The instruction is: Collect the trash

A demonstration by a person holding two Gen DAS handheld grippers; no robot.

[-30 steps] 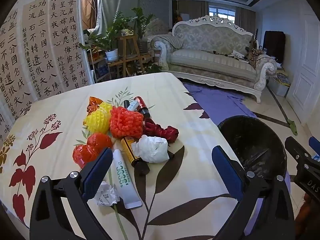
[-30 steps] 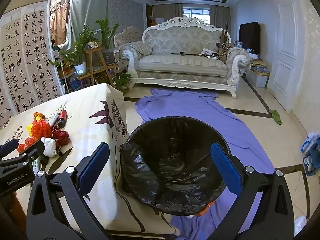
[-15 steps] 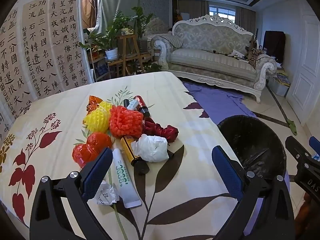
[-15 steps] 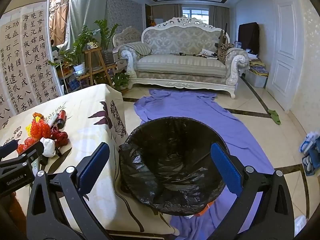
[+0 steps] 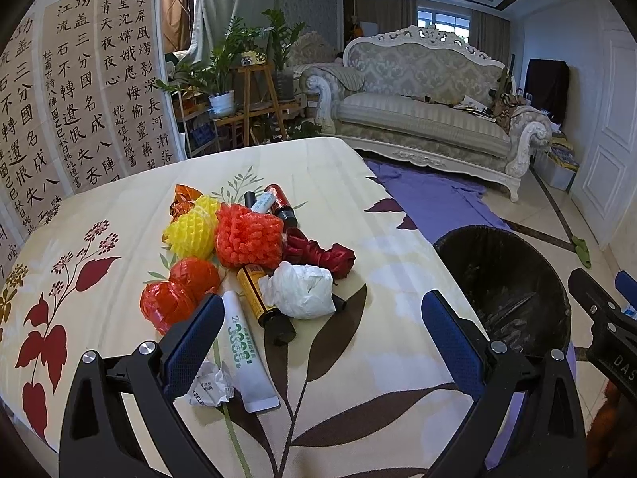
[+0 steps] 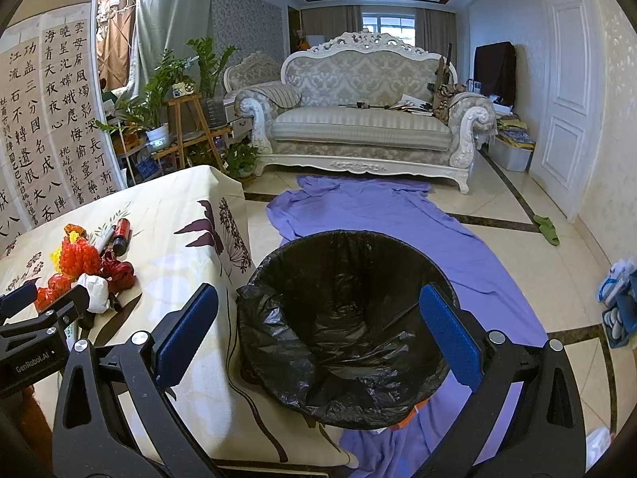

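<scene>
A pile of trash lies on the floral tablecloth point(image 5: 358, 358): an orange foam net point(image 5: 250, 235), a yellow foam net point(image 5: 193, 231), red wrappers point(image 5: 179, 290), a white crumpled bag point(image 5: 298, 290), a white tube point(image 5: 243, 354), a brown bottle point(image 5: 258, 298) and a small paper scrap point(image 5: 209, 388). My left gripper point(image 5: 322, 338) is open and empty, hovering just short of the pile. A bin lined with a black bag point(image 6: 342, 318) stands on the floor beside the table. My right gripper point(image 6: 318, 330) is open and empty above the bin.
The table edge point(image 6: 235, 279) runs next to the bin. A purple cloth point(image 6: 398, 215) lies on the floor toward a white sofa point(image 6: 366, 119). Plants on wooden stands point(image 6: 179, 111) and a calligraphy screen point(image 5: 59, 99) stand behind the table.
</scene>
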